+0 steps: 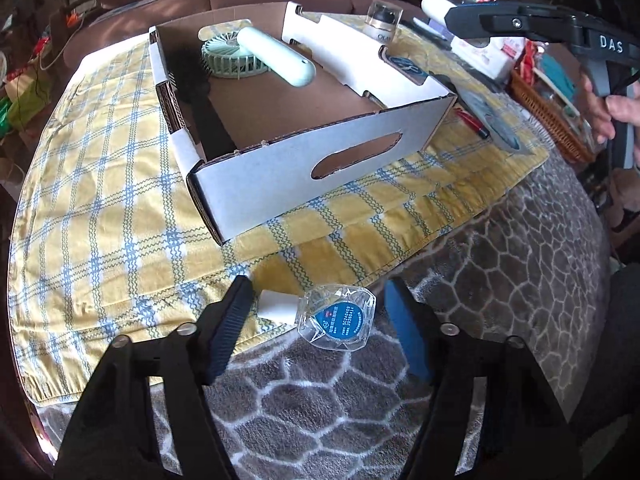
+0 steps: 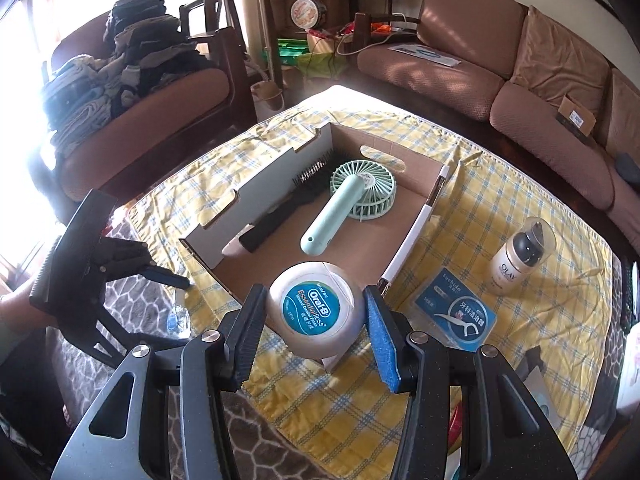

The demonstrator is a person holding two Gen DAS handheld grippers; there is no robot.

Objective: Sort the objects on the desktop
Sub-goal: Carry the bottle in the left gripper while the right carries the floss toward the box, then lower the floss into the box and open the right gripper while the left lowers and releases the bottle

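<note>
My left claw [image 1: 320, 320] hangs over the near edge of the yellow checked cloth [image 1: 120, 220], its jaws apart, either side of a small clear bottle [image 1: 338, 318] with a white cap and a blue round label. The bottle lies on its side, half on the cloth and half on the grey patterned table cover [image 1: 500, 280]; neither pad touches it.

My right claw [image 2: 314, 320] is clamped on a round floss case [image 2: 314, 306], held above the near wall of the cardboard box [image 2: 412, 232].

The box sits mid-cloth. Inside lie a mint hand fan [image 2: 344, 204] and a black hairbrush [image 2: 296, 196], toward its far end.

On the cloth outside the box's right wall: a blue floss-pick pack [image 2: 456, 312], and beyond it an upright cream bottle [image 2: 520, 256].
</note>
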